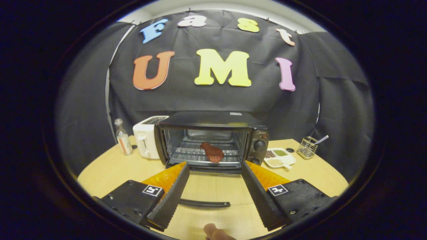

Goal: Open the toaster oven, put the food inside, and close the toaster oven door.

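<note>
Spread wide and empty, the gripper [214,196] fingers hover over the open glass door's handle [204,203]. Farther off, brown meat [211,152] lies on the rack inside the black toaster oven [213,141] on the wooden desk [110,170]; only closing remains.

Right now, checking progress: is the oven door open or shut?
Open: door handle lies low between the gripper fingers; food sits on the rack.

A light wooden desk [110,173] is carrying a toaster oven [213,141], a white toaster [146,140], a bottle [122,137], a seasoning tray [279,157] and a wire holder [307,147].
</note>
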`<state>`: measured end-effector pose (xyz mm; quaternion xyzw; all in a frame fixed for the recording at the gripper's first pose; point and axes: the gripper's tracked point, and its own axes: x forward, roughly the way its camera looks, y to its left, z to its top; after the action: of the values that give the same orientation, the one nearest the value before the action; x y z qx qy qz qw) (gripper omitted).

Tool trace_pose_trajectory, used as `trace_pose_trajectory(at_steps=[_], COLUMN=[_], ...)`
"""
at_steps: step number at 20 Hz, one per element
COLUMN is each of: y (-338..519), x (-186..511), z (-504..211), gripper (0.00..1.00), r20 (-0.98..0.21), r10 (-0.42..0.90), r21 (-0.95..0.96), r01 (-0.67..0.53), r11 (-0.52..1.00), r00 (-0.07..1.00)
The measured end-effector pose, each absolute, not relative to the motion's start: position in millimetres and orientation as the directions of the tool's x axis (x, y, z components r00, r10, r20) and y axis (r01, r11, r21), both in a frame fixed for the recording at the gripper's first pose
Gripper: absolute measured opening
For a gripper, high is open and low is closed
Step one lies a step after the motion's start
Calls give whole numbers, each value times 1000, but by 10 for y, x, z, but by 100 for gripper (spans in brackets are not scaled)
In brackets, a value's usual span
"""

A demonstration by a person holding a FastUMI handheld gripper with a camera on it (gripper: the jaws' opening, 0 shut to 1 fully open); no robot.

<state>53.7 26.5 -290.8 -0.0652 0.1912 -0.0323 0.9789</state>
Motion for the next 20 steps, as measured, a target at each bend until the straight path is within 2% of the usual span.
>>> trace_pose_trajectory(at_steps=[11, 20], y=[307, 227], x=[-17, 250], z=[-3791, -4393], gripper=[100, 100], r20=[-523, -614], r10=[-94, -107], r21=[-96, -89], r01=[51, 66], r11=[994, 994], r00=[847, 782])
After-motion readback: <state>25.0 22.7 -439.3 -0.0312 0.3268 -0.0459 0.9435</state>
